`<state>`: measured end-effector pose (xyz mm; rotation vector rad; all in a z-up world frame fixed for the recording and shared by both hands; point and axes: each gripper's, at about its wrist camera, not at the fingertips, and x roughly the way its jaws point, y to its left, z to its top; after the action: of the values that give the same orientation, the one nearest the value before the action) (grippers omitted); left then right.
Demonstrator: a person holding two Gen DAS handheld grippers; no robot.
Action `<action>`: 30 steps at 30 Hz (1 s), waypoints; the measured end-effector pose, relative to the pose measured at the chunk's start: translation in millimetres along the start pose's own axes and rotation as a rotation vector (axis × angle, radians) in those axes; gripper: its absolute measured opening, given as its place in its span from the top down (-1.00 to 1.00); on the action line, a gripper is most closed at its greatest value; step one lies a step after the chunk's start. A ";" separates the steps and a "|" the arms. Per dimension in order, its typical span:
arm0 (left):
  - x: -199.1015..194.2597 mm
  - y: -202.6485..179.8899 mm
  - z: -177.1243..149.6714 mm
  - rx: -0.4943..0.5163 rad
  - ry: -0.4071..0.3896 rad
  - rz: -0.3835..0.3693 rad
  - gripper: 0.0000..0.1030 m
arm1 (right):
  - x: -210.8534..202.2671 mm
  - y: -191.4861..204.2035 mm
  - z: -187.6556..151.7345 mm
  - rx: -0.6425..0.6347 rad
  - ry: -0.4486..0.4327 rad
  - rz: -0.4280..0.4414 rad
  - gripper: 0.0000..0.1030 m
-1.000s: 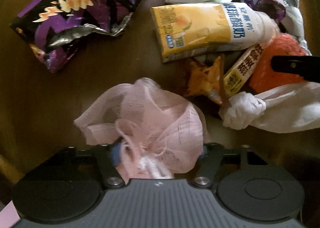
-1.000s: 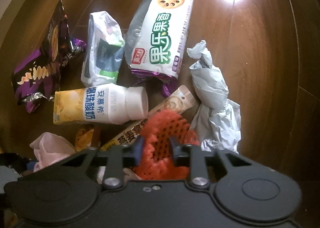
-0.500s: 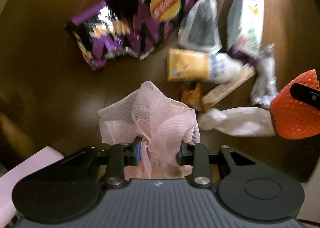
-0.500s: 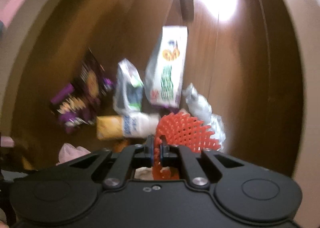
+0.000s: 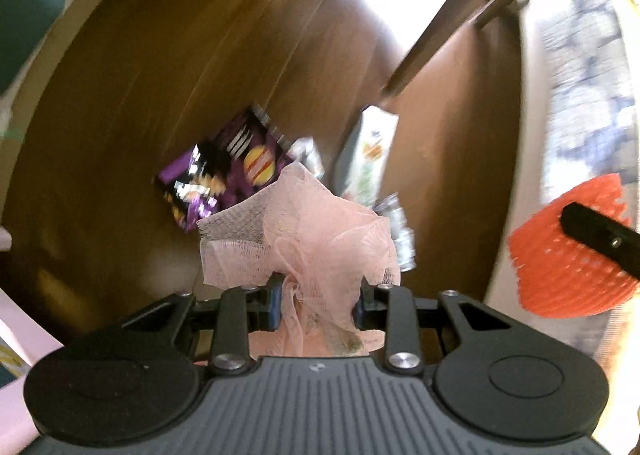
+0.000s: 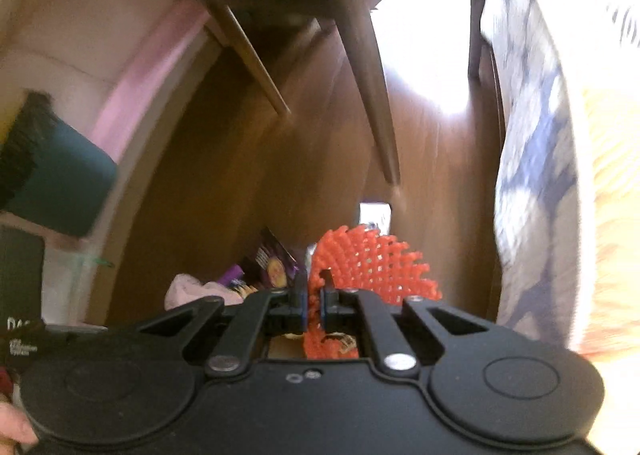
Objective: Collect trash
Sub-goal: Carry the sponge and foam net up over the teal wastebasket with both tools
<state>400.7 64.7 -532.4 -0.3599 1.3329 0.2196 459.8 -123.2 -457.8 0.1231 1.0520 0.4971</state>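
Observation:
My left gripper [image 5: 317, 291] is shut on a crumpled pink mesh net [image 5: 304, 231] and holds it high above the wooden floor. My right gripper [image 6: 314, 301] is shut on an orange foam fruit net [image 6: 372, 263], also lifted; the orange net shows at the right of the left wrist view [image 5: 560, 271]. The rest of the trash lies on the floor below: a purple snack bag [image 5: 224, 171], a white biscuit pack [image 5: 372, 151] and crumpled wrappers [image 5: 396, 223]. The pink net also shows in the right wrist view [image 6: 192, 289].
Chair legs [image 6: 368, 75] stand on the brown floor [image 5: 120, 127] beyond the trash. A teal cushion [image 6: 60, 175] and pink-white furniture [image 6: 132, 71] are at the left. A blue-white patterned cloth [image 6: 532, 159] hangs along the right.
Both grippers have risen well above the floor with their nets held. The trash pile now looks smaller and farther, and chair legs and cloth have come into view.

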 end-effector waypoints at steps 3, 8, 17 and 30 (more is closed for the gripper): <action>-48.3 -22.1 11.1 0.057 -0.035 -0.019 0.40 | -44.9 13.8 22.0 -0.033 -0.030 0.011 0.91; -120.1 -56.0 27.5 0.138 -0.091 -0.012 0.40 | -104.4 32.0 54.9 -0.107 -0.060 0.004 0.91; -228.9 -101.1 58.2 0.176 -0.207 -0.019 0.40 | -200.6 43.4 113.5 -0.203 -0.176 0.014 0.91; -345.8 -156.2 105.8 0.201 -0.410 -0.025 0.40 | -292.4 61.5 182.9 -0.341 -0.340 -0.013 0.91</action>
<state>474.0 -23.0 -155.4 -0.1494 0.9351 0.1277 479.6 -175.3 -112.0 -0.0996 0.6255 0.6128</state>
